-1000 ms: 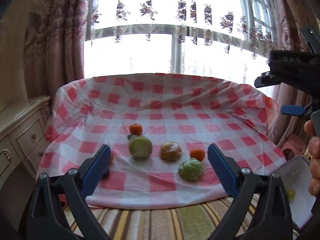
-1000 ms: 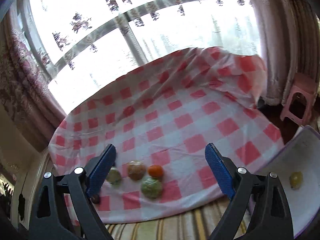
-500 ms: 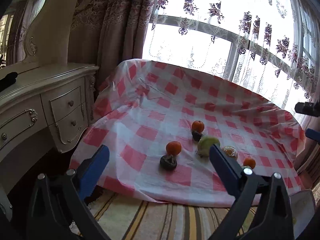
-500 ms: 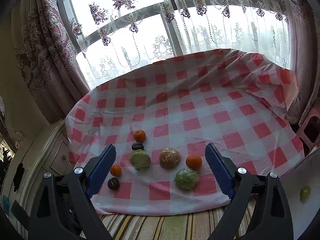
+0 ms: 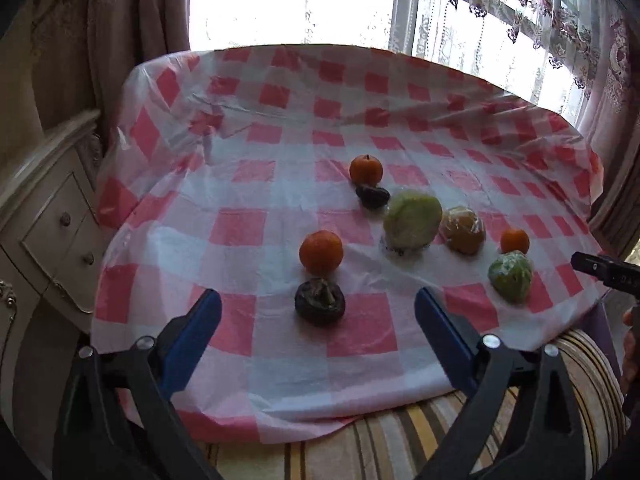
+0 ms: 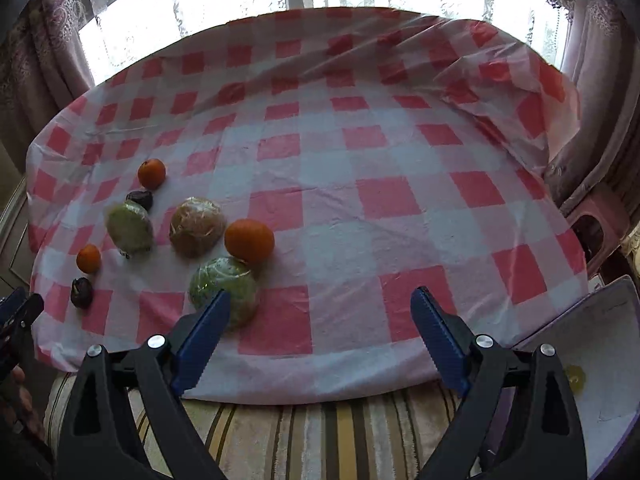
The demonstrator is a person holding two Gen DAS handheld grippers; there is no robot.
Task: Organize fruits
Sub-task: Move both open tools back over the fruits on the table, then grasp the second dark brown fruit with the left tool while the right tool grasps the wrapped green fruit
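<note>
Several fruits lie on a red-and-white checked cloth. In the left wrist view a dark wrinkled fruit sits nearest, an orange just behind it, then another orange, a second dark fruit, a wrapped green fruit, a wrapped brown fruit, a small orange and a wrapped green fruit. My left gripper is open, framing the near dark fruit. My right gripper is open and empty; its left finger overlaps the wrapped green fruit.
A white tray with a purple rim holding a small yellow-green fruit sits low at the right. A striped rug lies before the table. A cream drawer cabinet stands left. A pink stool stands right. Curtains hang behind.
Both grippers have moved closer to the table and lower. The left view has swung so the near dark fruit is centred between its fingers. Both stay open.
</note>
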